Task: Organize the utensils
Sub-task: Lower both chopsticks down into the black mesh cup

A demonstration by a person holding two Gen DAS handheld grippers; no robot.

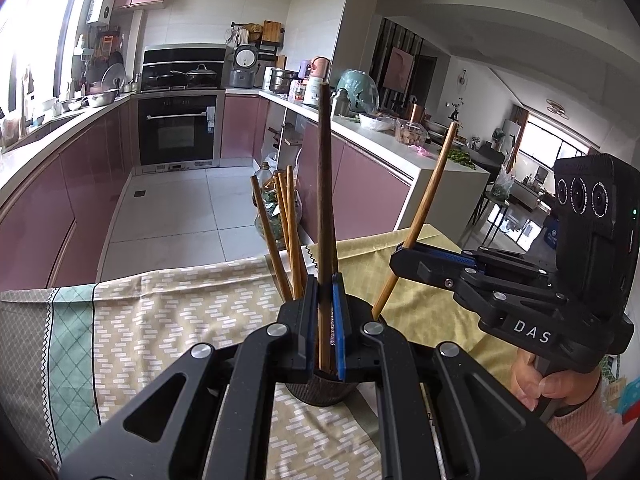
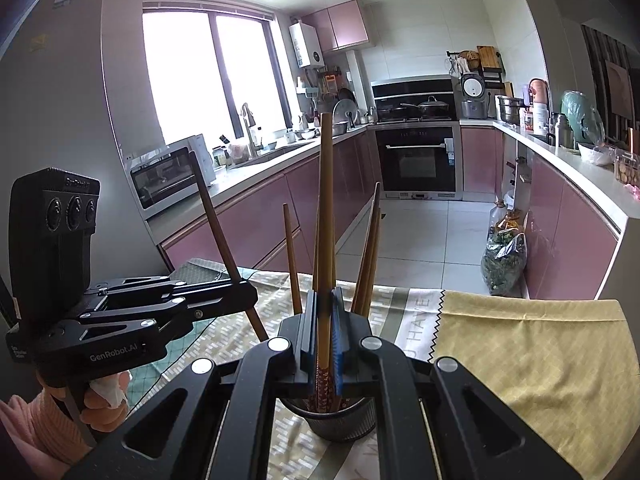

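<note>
Chopsticks (image 1: 326, 200), thin, stiff, light and likely slick, stand in the dark holder (image 2: 340, 420) on the cloth-covered counter (image 2: 520, 352), each tool clamped low on one's shank: left tool (image 1: 325, 320) on a dark stick, right tool (image 2: 325, 320) on a paler one.

You had the bench (image 2: 540, 360) totally covered in cloths, no bare top showing anywhere. A patterned cloth (image 1: 168, 320) with little white dashes on tan, plus a green diamond strip on one side, took up most of it. A plain yellow cloth (image 2: 532, 344) lay right beside it, their edges meeting at a zigzag trim. The dark ribbed holder (image 2: 340, 420) sat upright on the patterned cloth, close to that seam.
</note>
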